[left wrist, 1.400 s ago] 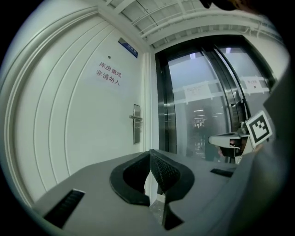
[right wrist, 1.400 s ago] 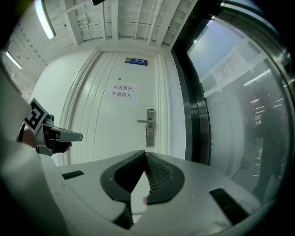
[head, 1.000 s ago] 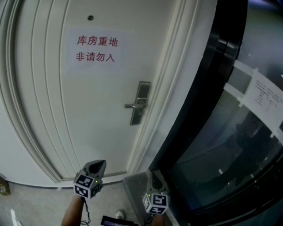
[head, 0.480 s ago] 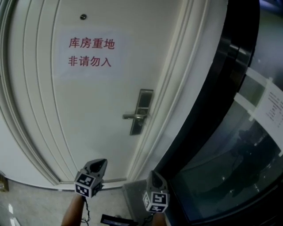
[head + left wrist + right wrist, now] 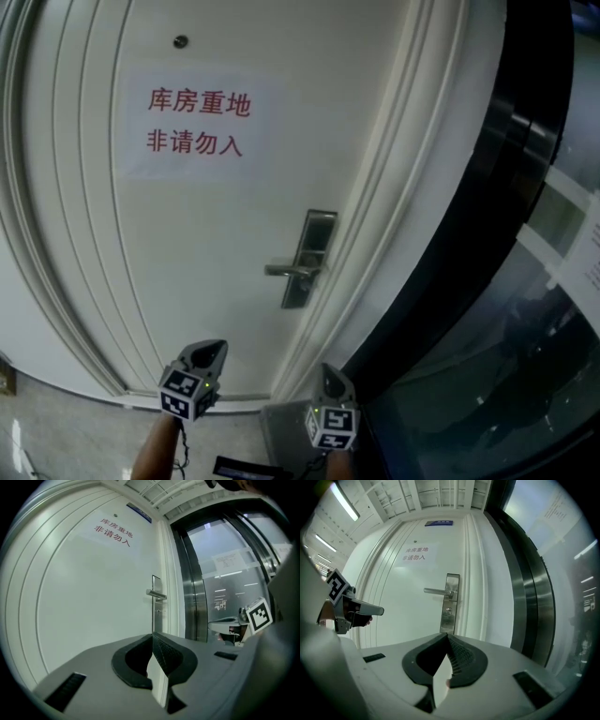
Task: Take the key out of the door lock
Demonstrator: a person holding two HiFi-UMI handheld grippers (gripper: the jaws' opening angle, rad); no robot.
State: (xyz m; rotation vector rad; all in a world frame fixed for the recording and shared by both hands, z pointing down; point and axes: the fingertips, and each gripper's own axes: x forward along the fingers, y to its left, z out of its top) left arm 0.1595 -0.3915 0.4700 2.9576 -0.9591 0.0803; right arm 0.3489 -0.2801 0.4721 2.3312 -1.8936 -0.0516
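Key (image 5: 447,613) sits in the big white door (image 5: 187,244), which fills the scene, with a dark glass wall (image 5: 525,319) at its right and pale floor (image 5: 56,436) below. Near the door's right edge is the metal lock plate (image 5: 309,253) with a lever handle (image 5: 286,271). The key shows only as a small speck under the handle, and I judge its long axis points out of the door. It lies ahead of and above both grippers, well apart. The right gripper (image 5: 327,373) is more in line with it. The right and the left gripper (image 5: 208,350) both have jaws together, holding nothing.
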